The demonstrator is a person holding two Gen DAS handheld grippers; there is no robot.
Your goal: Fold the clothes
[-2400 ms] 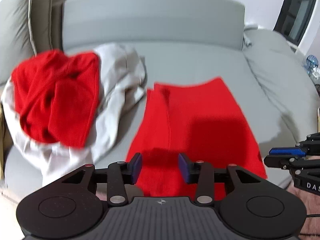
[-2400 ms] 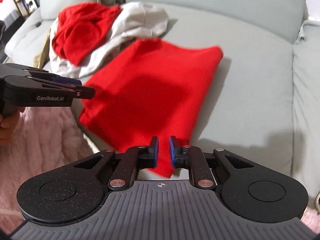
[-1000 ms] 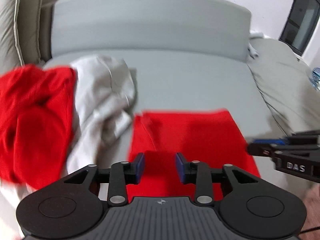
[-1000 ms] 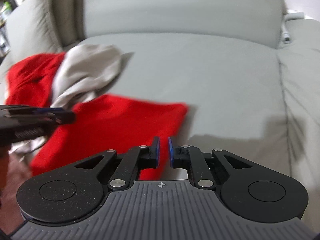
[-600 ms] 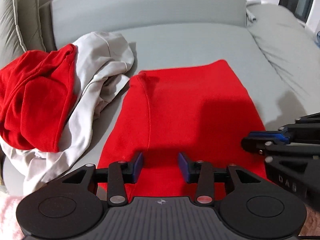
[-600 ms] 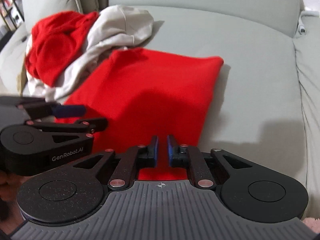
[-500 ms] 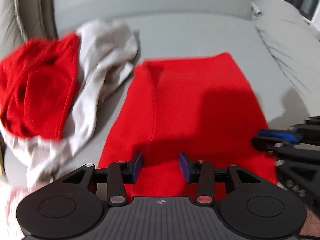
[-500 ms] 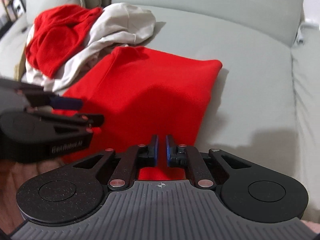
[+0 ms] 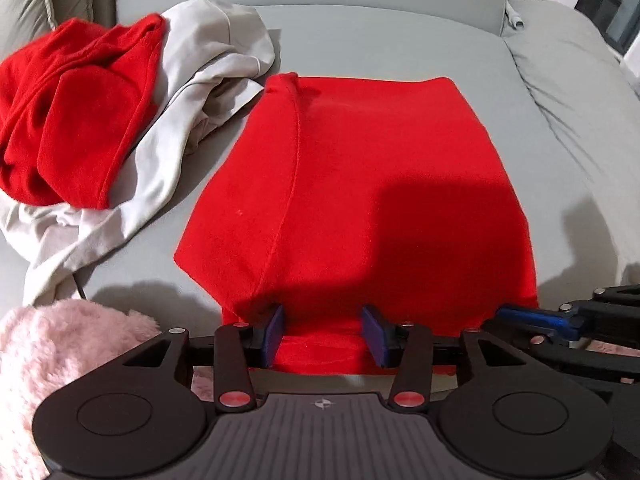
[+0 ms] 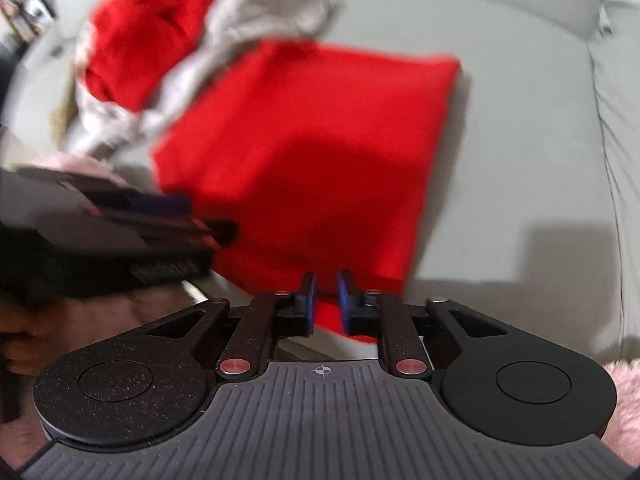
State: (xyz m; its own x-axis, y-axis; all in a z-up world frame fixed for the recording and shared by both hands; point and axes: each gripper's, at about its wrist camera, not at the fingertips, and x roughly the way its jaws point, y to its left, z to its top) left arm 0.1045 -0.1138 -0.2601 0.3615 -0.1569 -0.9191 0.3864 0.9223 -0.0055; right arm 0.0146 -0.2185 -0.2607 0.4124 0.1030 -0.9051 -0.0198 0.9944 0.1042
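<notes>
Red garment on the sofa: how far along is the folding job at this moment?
Partly done: the red garment lies flat with one side folded in. In hand: both claws sit at its near edge, the left claw opening around the hem, the right claw nearly closed, grip unclear. Left: the crumpled red and white clothes beside it.

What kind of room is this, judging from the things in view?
Probably a living room at home. The work surface is a grey sofa with a back cushion, a pile of unfolded clothes lies on it beside the flat red garment, and a fluffy pink rug lies below.
</notes>
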